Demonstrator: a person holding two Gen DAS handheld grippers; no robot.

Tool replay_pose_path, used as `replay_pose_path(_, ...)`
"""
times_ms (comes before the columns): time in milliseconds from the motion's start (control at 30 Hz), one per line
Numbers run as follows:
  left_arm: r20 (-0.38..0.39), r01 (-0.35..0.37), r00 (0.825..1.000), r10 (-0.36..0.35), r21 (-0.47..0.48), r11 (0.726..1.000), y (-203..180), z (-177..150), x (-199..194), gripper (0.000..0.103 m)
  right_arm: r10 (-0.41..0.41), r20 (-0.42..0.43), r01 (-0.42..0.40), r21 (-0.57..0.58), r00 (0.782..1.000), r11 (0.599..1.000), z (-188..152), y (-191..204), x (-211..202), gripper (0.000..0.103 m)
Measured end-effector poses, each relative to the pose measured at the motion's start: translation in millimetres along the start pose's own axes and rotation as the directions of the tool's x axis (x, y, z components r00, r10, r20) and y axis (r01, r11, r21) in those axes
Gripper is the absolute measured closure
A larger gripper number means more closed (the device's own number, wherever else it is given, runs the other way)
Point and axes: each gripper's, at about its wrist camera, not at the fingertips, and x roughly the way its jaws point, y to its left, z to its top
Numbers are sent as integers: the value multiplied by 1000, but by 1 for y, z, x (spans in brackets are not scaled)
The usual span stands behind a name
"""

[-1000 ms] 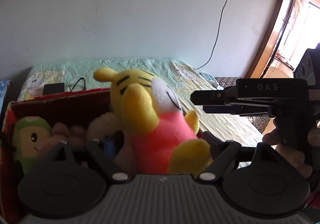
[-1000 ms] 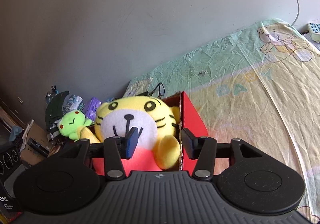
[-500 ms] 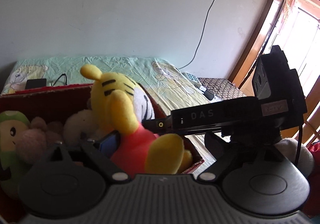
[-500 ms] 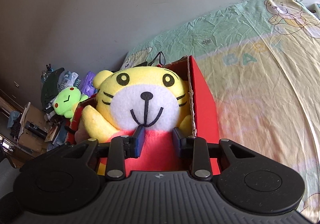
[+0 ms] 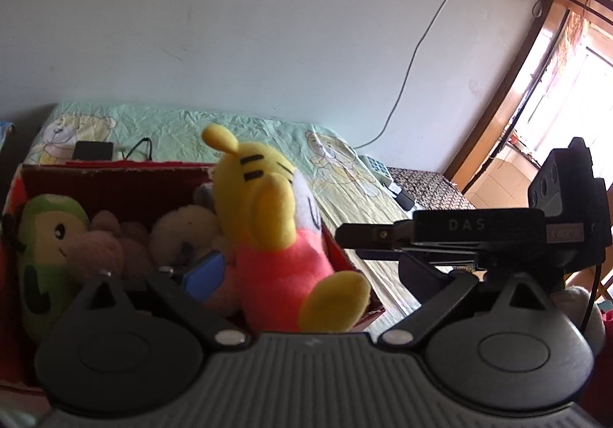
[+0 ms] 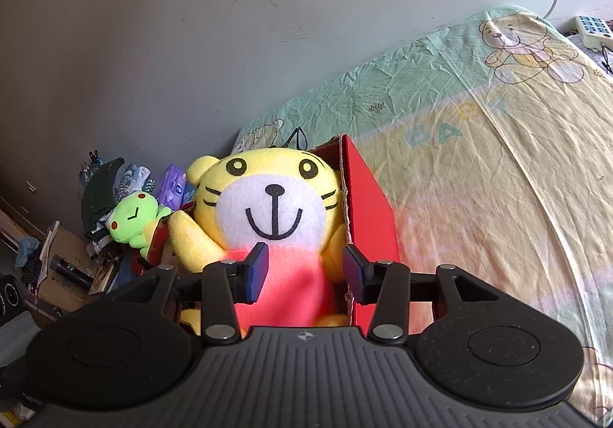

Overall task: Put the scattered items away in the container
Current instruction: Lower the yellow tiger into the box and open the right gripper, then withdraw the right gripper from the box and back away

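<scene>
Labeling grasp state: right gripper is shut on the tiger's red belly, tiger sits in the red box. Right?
Not quite. In the right wrist view the right gripper is open, its pads clear of the tiger on both sides. The tiger does sit in the red box.

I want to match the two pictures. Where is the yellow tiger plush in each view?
Left wrist view: the yellow tiger plush sits centre, seen side-on, at the right end of the red box.
Right wrist view: it faces the camera, centre-left, between the open fingers of the right hand-held gripper.
Shared landmark: the green plush.
</scene>
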Motion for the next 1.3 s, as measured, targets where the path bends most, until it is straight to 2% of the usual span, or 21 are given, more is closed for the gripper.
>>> replay_pose_path(100,12,-128,992,128,-17,992,-2,5,-16,5,-48,4,48,-72,999,996,0,9,-5,52)
replay_pose_path(167,-7,-244,970,244,-36,969,-4,9,-21,3,-83,21,85,-123,996,989,-1,14,-8,47)
replay_pose_path(267,-42,-417,909,415,-81,905,-5,11,-29,3,-89,28,93,-180,996,979,-1,20,-16,44)
replay_pose_path(400,-80,-607,795,602,-83,791,-10,7,-31,1,-124,20,125,-243,992,962,-5,27,-26,38)
replay_pose_path(433,-90,-638,770,631,-86,766,-14,6,-34,1,-149,31,152,-262,988,953,-7,29,-28,32)
replay_pose_path(467,-98,-659,752,652,-92,747,-17,4,-34,1,-172,42,177,-279,984,944,-9,30,-30,24)
replay_pose_path(500,-98,-670,742,663,-99,736,-20,2,-35,1,-189,55,197,-298,980,934,-11,31,-32,20)
replay_pose_path(567,-103,-699,715,691,-115,706,-25,-2,-35,1,-193,73,206,-320,979,925,-16,32,-35,19)
replay_pose_path(700,-116,-772,635,764,-89,629,-31,-9,-30,1,-194,62,204,-310,979,929,-25,33,-37,15)
replay_pose_path(733,-119,-779,627,770,-85,621,-31,-9,-29,1,-207,62,216,-314,976,925,-27,36,-38,15)
replay_pose_path(800,-130,-781,625,770,-100,617,-29,-7,-31,1,-243,80,256,-325,967,910,-29,42,-39,13)
replay_pose_path(867,-144,-774,633,761,-134,619,-26,-6,-35,1,-264,98,281,-332,960,900,-30,47,-42,13)
replay_pose_path(967,-164,-760,650,742,-153,632,-19,-3,-39,1,-260,92,276,-291,961,916,-29,52,-48,13)
replay_pose_path(1000,-166,-761,649,742,-149,632,-16,-2,-41,1,-264,94,280,-271,960,921,-29,54,-49,13)
replay_pose_path(1133,-175,-782,621,764,-77,618,-5,4,-46,1,-330,144,357,-251,933,900,-35,75,-45,13)
replay_pose_path(1233,-195,-784,612,767,-22,620,10,8,-53,1,-335,136,358,-208,932,910,-39,90,-39,13)
replay_pose_path(1300,-200,-767,630,751,-8,641,19,8,-58,1,-347,141,368,-178,927,912,-44,100,-34,13)
